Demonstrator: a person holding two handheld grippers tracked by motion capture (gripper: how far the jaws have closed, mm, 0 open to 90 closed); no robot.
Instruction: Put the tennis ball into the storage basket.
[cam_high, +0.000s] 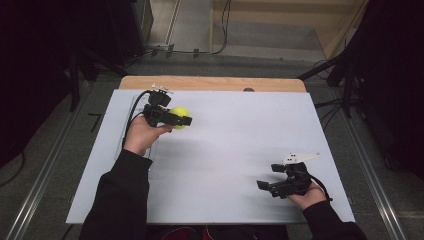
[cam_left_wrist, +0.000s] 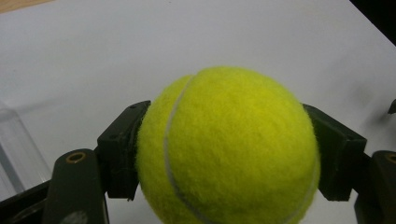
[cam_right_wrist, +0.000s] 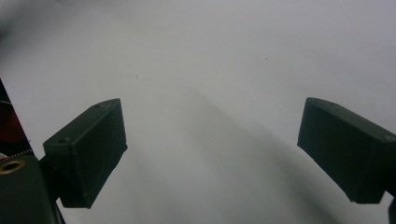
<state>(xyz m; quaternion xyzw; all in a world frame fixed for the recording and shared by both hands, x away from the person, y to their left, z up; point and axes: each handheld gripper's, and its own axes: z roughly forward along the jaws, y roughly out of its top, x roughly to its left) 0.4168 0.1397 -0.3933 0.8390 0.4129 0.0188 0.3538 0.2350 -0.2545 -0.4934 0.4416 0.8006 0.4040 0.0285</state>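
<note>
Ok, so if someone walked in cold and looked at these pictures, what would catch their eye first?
The bright yellow tennis ball stands out at once, clamped in the left gripper over the far left of the white board. Next, the right gripper at the near right, jaws wide apart with nothing between them. A clear plastic tube lies at the board's left edge.

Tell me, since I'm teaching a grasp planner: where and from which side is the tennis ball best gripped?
Across its widest middle, one pad on each opposite side. The tennis ball is round and fuzzy, so any diameter works; the left gripper already clamps it this way, jaws level at either side. Gripping above or below the middle would probably let it squeeze out.
</note>
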